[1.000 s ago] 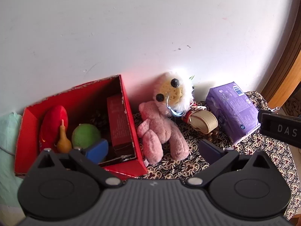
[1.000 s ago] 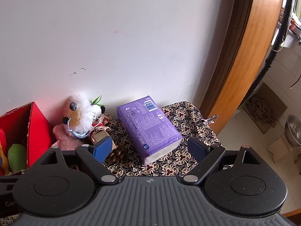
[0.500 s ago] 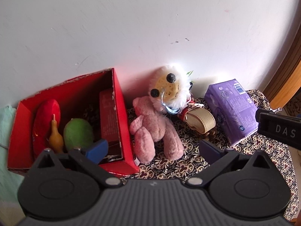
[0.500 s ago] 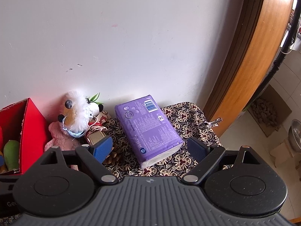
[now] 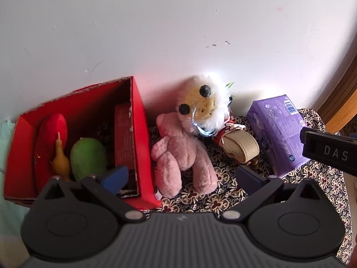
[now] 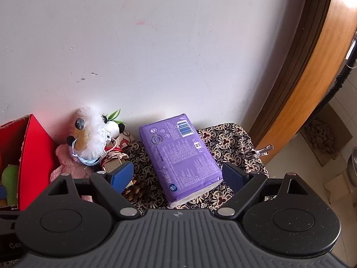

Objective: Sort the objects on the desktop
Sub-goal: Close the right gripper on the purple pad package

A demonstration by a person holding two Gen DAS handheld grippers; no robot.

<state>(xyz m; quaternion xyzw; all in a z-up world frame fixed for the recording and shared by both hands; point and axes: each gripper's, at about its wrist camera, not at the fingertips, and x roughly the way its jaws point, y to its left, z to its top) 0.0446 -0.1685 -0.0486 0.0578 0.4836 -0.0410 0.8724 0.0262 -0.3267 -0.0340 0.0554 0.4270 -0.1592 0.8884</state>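
A red box (image 5: 136, 120) at the left holds a red oval thing (image 5: 50, 138), a green mango (image 5: 88, 157), a small yellow gourd (image 5: 60, 163) and a red packet (image 5: 122, 134). A pink plush bear (image 5: 180, 154) lies beside the box, under a white fluffy toy (image 5: 206, 106). A beige strap bundle (image 5: 242, 144) and a purple tissue pack (image 6: 178, 154) lie to the right. My left gripper (image 5: 181, 176) is open above the bear's legs. My right gripper (image 6: 178, 175) is open, straddling the near end of the tissue pack.
A floral cloth (image 6: 229, 143) covers the table. A white wall rises directly behind the objects. A pine cone (image 6: 136, 186) lies by the right gripper's left finger. A wooden door frame (image 6: 312, 71) and a metal latch (image 6: 261, 150) are at the right.
Both views have shifted slightly: objects sit a little further left in the frames than before. Both grippers stay open and nothing on the table has moved.
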